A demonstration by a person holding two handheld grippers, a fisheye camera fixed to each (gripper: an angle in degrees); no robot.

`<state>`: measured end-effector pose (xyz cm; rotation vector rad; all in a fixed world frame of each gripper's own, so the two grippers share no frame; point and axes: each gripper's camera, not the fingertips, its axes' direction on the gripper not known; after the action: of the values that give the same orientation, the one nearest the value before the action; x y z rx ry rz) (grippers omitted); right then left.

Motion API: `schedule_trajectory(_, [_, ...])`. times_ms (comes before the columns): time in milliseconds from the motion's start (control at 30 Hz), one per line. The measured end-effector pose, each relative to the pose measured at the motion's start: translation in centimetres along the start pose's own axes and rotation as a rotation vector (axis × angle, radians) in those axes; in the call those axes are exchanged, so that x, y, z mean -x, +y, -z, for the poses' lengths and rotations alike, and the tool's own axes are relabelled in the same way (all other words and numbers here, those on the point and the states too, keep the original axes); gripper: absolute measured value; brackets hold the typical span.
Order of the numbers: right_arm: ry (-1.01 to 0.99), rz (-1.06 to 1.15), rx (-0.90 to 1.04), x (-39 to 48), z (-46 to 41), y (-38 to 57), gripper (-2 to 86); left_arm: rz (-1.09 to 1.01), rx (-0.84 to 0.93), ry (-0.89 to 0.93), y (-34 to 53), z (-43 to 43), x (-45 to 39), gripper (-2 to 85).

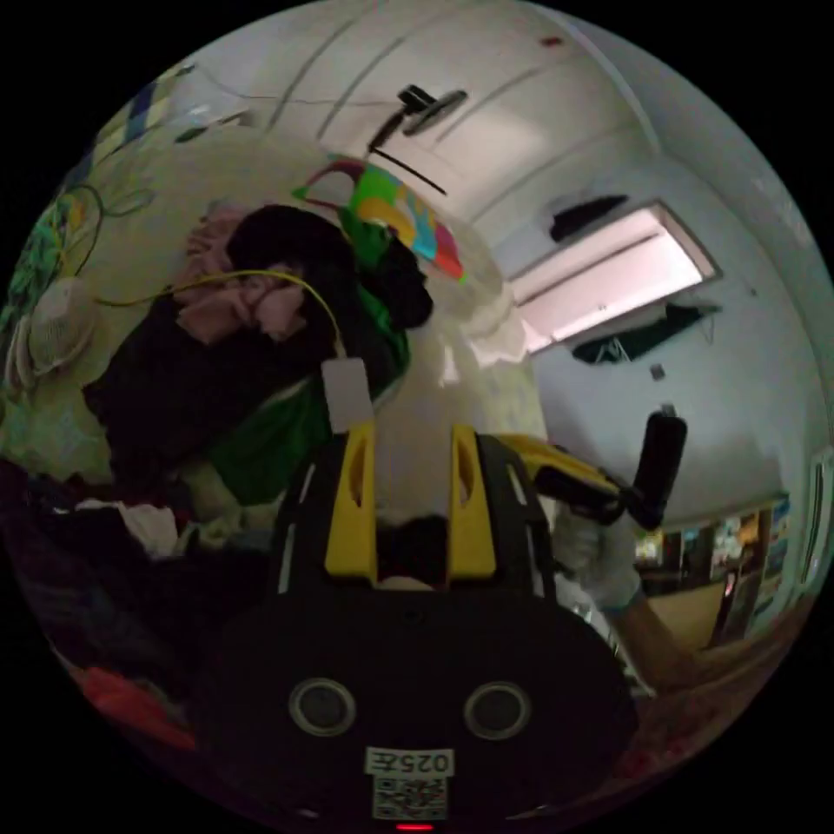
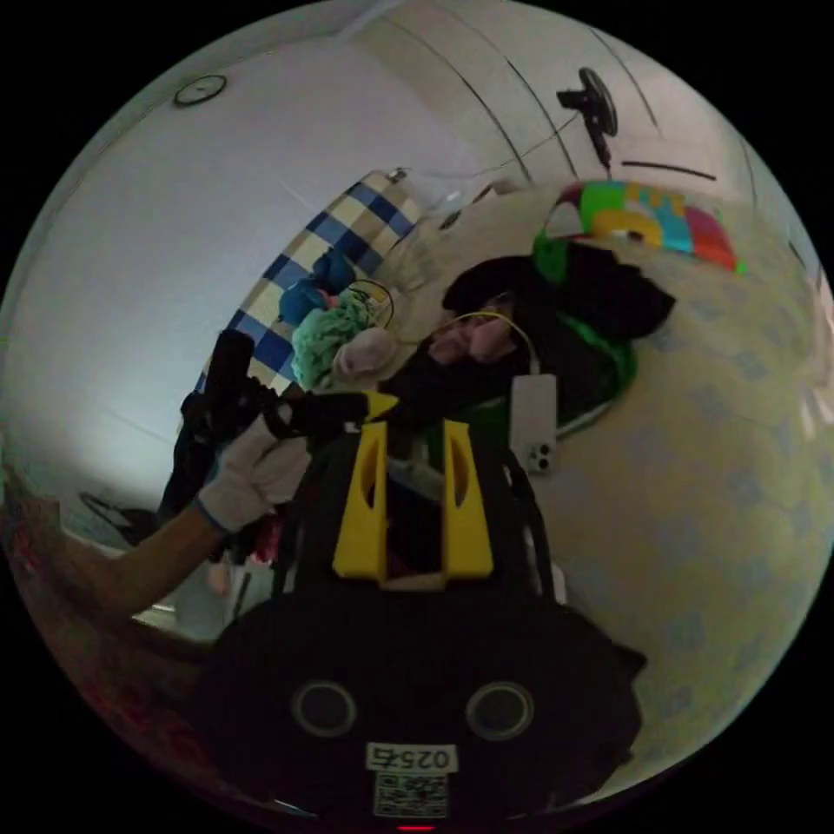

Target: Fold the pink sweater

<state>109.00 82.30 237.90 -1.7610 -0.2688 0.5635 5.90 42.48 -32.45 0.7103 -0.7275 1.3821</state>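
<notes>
Left gripper [image 1: 408, 434] jaws parted, gripping nothing. Right gripper [image 2: 415, 434] jaws parted too, empty. Beyond them, upper left of the left gripper view, pink sweater [image 1: 228, 300] bunched in a dark clothes pile [image 1: 200, 382], white phone [image 1: 346, 395] beside it, yellow cable [image 1: 261, 276] looped above.

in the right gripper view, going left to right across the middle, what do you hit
gloved hand holding the other tongs → this view's own yellow tongs, open → white phone on a yellow cable → pale patterned bed cover
</notes>
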Motion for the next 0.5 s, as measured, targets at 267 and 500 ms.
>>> schedule_trajectory(267, [-0.055,-0.147,0.020,-6.0,-9.5,-5.1,11.7,0.316,-0.004,-0.097,-11.4,-5.5,16.2,10.0])
schedule_trajectory(500, [-0.116,-0.218,0.049,-9.7,-10.3,1.3,11.2,0.445,0.127,-0.033,-13.4,-11.8,24.8,1.0])
